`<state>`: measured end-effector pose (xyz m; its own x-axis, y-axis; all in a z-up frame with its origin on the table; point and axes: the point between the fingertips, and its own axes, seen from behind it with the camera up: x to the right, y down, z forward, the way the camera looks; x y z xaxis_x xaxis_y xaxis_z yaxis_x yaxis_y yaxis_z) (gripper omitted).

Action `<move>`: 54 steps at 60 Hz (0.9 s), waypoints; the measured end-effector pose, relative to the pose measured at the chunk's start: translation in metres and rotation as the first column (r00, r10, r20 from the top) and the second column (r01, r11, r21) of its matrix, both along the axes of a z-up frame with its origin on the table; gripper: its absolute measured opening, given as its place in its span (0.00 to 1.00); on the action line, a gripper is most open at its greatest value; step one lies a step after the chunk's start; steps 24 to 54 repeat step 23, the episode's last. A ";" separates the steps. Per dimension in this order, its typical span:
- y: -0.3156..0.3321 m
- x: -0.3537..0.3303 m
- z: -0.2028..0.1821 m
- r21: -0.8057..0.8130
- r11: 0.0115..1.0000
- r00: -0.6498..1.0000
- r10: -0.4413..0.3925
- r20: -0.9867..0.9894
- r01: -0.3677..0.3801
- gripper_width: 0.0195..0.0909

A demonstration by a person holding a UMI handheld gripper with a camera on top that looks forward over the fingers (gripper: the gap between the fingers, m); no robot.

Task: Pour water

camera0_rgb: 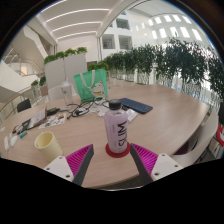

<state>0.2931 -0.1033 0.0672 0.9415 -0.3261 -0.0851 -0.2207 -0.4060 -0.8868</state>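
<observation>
Tool (113,160) level, fingers open w/ upright bottle (117,129) btwn, on table (170,115).

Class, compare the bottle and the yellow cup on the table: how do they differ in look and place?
The bottle is tall, pale with a dark cap, standing between the gripper fingers; the cup is short, yellow, open-topped, off to one side beyond them. Both stand upright on the wooden table.

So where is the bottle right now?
In the gripper view, the bottle stands upright on the wooden table, between the open jaws, right of the yellow cup.
</observation>
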 end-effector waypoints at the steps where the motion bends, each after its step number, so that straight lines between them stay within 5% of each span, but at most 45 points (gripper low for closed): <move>1: -0.008 -0.005 0.004 -0.001 1.000 1.000 -0.002 -0.001 0.002 0.89; 23: -0.175 -0.120 0.095 -0.016 1.000 1.000 -0.021 0.013 0.022 0.89; 54: -0.175 -0.120 0.095 -0.016 1.000 1.000 -0.021 0.013 0.022 0.89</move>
